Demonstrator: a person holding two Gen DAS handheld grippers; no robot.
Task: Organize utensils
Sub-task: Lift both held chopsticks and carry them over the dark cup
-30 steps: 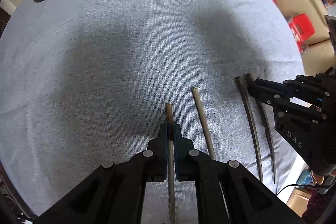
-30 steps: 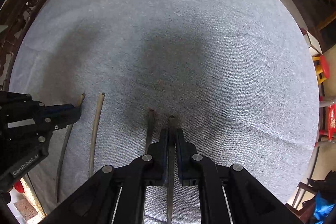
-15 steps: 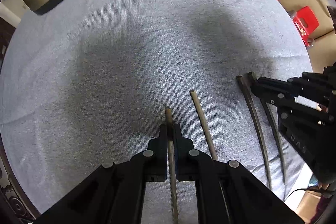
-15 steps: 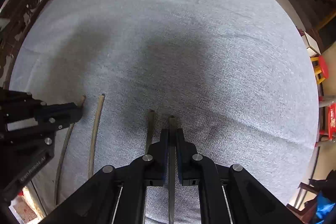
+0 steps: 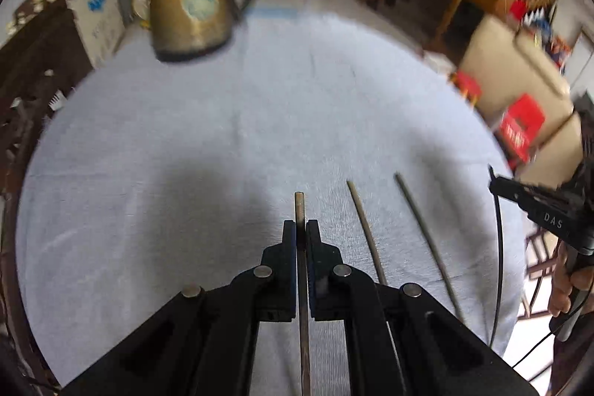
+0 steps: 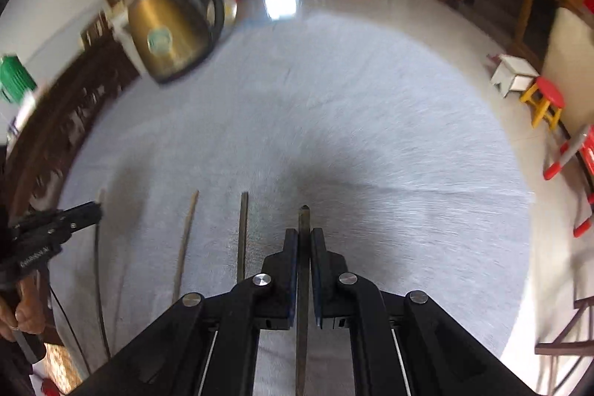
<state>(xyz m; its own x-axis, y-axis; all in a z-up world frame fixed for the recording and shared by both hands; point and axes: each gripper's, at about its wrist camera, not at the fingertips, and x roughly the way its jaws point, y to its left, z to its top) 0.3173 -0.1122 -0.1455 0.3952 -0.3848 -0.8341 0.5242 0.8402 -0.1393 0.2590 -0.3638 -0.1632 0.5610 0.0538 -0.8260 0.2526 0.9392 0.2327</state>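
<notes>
Pinching one chopstick (image 5: 301,270) each, the left gripper (image 5: 301,229) faces the "DAS"-marked right gripper (image 5: 499,187).

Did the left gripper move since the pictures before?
Yes. The left gripper, shut on a chopstick, has lifted and tilted up: the gold kettle, earlier clipped at the top edge, now shows whole.
</notes>
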